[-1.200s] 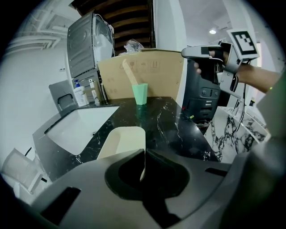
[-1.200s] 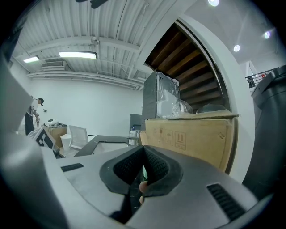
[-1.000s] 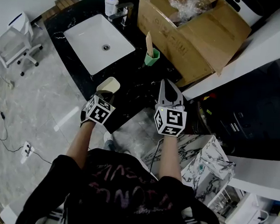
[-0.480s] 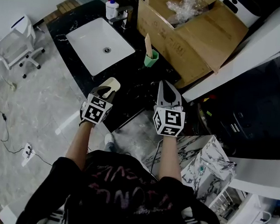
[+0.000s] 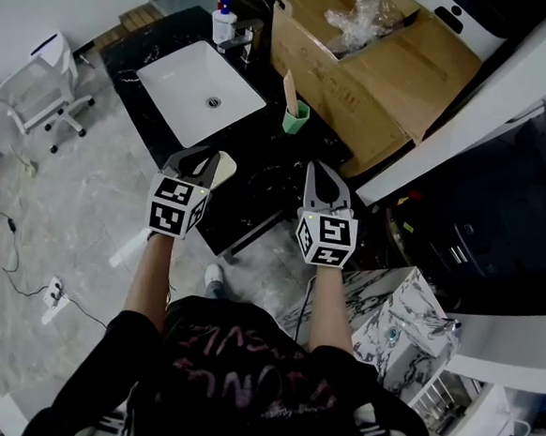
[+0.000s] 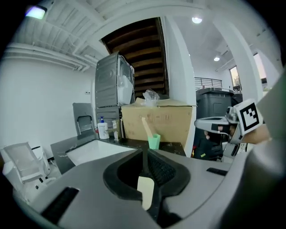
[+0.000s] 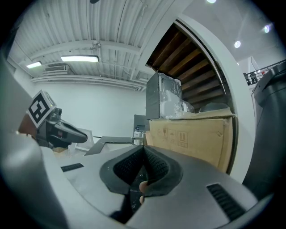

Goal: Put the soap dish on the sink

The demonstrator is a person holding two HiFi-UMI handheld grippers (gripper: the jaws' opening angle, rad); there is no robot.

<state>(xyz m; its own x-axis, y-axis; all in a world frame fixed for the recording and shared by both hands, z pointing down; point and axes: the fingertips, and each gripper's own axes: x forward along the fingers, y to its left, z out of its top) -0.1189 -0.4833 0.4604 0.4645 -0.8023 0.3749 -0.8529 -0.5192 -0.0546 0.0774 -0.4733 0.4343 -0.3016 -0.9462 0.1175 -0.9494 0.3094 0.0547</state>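
Observation:
The cream soap dish (image 5: 222, 170) is pinched at its edge by my left gripper (image 5: 201, 154), which is shut on it over the front edge of the black counter (image 5: 259, 155). In the left gripper view the soap dish (image 6: 145, 191) shows as a cream strip between the closed jaws of my left gripper (image 6: 146, 153). The white sink (image 5: 172, 63) lies further back to the left, and its basin (image 6: 96, 151) shows low on the left. My right gripper (image 5: 315, 167) hovers beside it, jaws shut with nothing gripped; the right gripper (image 7: 144, 150) faces the cardboard box (image 7: 192, 134).
A green cup (image 5: 296, 117) with a wooden stick stands on the counter between the sink and a big open cardboard box (image 5: 379, 70). A soap bottle (image 5: 223, 18) and faucet (image 5: 242, 39) are behind the sink. A white chair (image 5: 48, 91) stands on the floor at left.
My left gripper has shifted a little left and forward with the soap dish still in it. The right gripper has hardly moved.

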